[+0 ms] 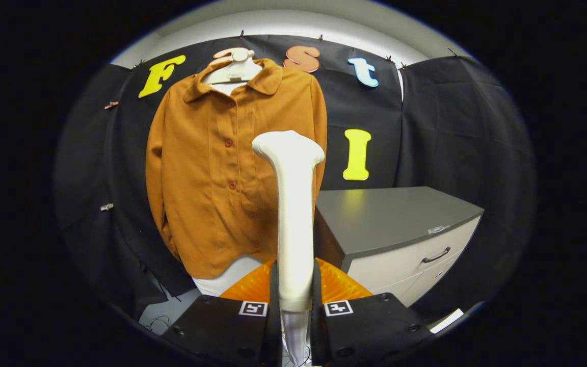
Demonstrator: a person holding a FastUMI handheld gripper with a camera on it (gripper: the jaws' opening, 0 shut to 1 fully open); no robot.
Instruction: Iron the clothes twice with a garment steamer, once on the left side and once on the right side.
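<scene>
1. Black cloth wall (451, 127) encloses the booth.
2. Far left, an orange shirt (207, 178) hangs on a white hanger (233, 69).
3. Centre, near: the gripper (295, 306) is clamped on the upright white garment steamer (293, 204).
4. Right, a grey-topped bench (390, 214) with drawers.

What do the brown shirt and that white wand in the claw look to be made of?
The shirt looks like thin woven cloth, matte, hanging in soft folds with small buttons. The steamer, clamped upright in the claw, looks like smooth moulded plastic with a slight sheen; its true material can't be confirmed.
</scene>
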